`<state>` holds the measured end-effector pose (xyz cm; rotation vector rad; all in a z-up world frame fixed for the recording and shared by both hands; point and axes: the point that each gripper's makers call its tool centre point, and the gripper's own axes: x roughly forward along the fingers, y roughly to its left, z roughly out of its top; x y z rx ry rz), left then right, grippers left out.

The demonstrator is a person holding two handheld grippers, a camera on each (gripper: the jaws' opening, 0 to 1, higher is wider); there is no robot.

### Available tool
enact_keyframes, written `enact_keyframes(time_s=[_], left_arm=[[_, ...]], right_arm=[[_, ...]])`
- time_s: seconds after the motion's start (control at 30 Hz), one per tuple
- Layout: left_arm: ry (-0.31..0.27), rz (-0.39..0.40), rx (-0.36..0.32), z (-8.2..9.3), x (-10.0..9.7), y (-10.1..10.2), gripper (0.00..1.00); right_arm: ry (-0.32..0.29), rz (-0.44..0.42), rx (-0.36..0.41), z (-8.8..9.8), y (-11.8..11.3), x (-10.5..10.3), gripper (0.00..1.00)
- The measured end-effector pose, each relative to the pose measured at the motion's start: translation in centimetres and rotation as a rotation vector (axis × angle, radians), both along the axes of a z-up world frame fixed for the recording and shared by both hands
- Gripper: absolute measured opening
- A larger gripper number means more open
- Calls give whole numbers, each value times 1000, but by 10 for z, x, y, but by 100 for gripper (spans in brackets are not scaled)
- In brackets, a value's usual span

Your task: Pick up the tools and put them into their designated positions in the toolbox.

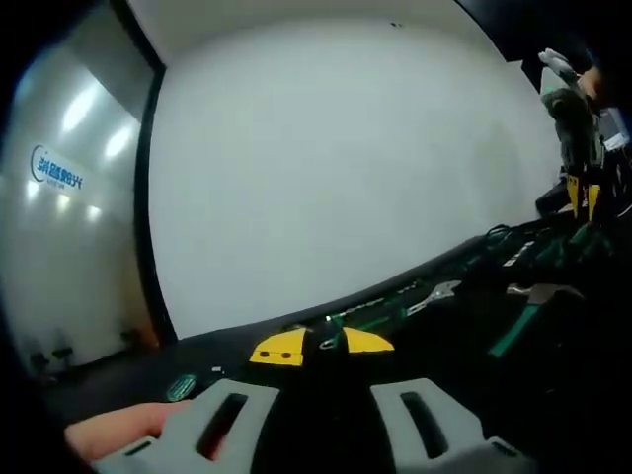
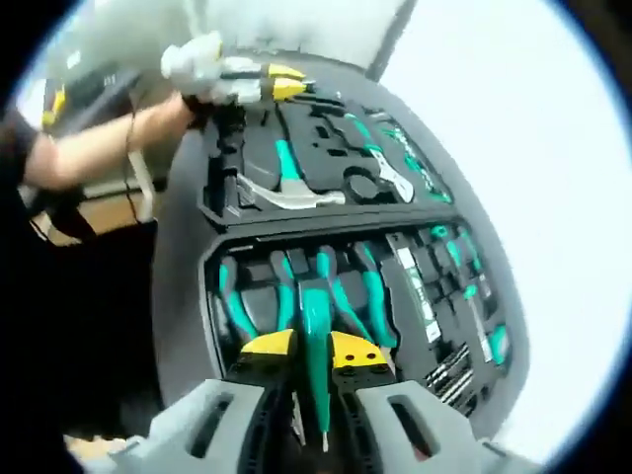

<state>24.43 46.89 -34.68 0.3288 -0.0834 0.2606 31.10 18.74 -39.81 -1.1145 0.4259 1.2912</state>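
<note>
Beyond the open toolbox (image 2: 197, 296) – white wall (image 1: 346, 168), right gripper (image 2: 314, 357) fingers clamped on a screwdriver (image 2: 316, 326), left gripper (image 1: 324, 346) fingers apart.

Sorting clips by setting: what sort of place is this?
Probably an office or lab room, not a workshop: a plain white wall, a glass partition bearing a blue logo, and an open toolbox lying on a dark table.

Both grippers (image 1: 324, 348) (image 2: 312, 354) have grey bodies, slotted jaws and yellow tips.
</note>
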Motion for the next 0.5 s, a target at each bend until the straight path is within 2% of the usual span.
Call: enact_keyframes(time_s=[0.07,0.13,0.17,0.2,0.23,0.3,0.4,0.43,0.47,0.5], left_arm=[[0,0,-1,0,0,-1,9],[1,1,-2,0,0,0,9],[1,3,-3,0,0,1,9],[0,4,-5,0,0,3,9],[0,5,-5,0,0,4,9],[-2,6,-7,0,0,4,9],[-9,0,-18,2,-1,4,9],[-14,-3,-27,2,-1,5,9],[-23,-1,-36,3,-2,8,9],[-27,-1,-43,4,-3,8,9]], right_arm=[[-67,19,-44,-8,-2,3,17],[-111,-12,-22,-6,-4,6,15],[-138,-3,-42,-7,-6,8,14],[-184,18,-101,-11,-13,13,11],[-199,40,-103,-10,-11,15,10],[-175,31,-85,-8,-10,19,10],[72,-17,-57,-2,-9,10,9],[220,-61,-34,1,-7,10,9],[313,-106,-25,4,-9,3,9],[408,-120,-34,7,-8,6,9]])
